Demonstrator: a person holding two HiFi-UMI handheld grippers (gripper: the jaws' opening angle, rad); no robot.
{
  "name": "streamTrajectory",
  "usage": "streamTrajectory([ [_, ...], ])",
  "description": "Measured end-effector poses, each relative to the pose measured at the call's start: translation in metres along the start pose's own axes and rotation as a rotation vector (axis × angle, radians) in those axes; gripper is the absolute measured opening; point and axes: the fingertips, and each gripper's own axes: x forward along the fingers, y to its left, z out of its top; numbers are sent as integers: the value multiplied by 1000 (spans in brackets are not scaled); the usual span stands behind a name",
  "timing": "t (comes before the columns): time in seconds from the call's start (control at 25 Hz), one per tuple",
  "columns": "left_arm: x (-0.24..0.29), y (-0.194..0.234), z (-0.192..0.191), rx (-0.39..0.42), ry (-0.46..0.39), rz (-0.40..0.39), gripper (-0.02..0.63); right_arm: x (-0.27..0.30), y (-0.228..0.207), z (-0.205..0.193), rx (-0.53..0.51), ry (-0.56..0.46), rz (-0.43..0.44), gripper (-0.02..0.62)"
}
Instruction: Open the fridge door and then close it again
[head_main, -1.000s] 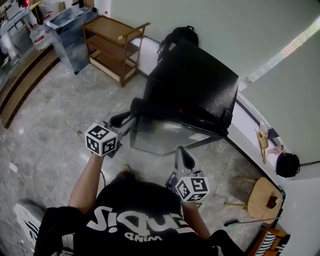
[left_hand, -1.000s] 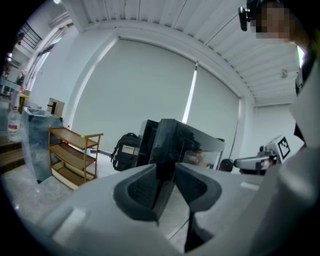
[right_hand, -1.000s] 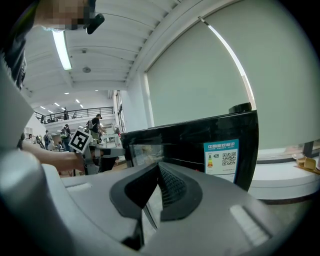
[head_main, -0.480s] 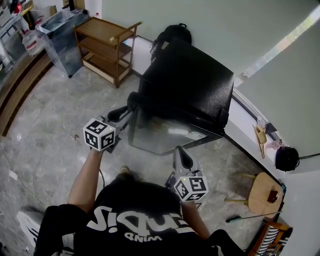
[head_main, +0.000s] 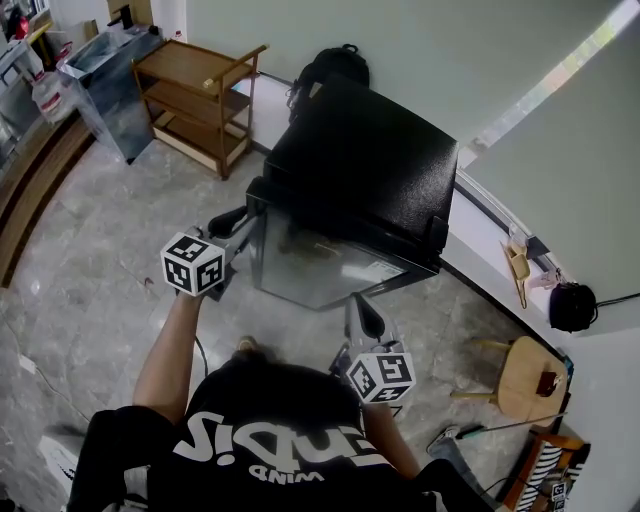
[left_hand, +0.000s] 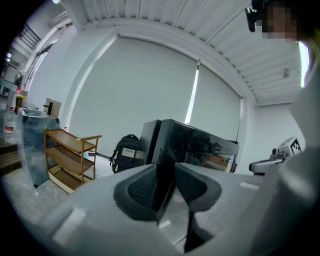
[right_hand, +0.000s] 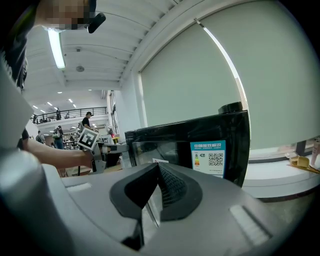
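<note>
Left gripper (head_main: 243, 218) outstretched, clamped; right gripper (head_main: 357, 302) closed, empty

A black T-shirt (head_main: 270, 430) shows white lettering; left hand-held gripper (head_main: 243, 218) and right hand-held gripper (head_main: 358, 303) bear black-and-white marker cubes (head_main: 193, 264).

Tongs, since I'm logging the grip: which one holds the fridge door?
The left tongs, clamped on the fridge door's left edge; the right tongs are shut on nothing.
</note>
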Motion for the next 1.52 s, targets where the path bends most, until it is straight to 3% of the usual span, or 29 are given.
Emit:
streamTrajectory([
  [0.92,23,12,6,-6,-14,-4,115,5,-16,-2,10,10,-24,-2],
  [1.52,9,3,7,2,-46,70,100,1,-14,0,11,2,-21,-2],
])
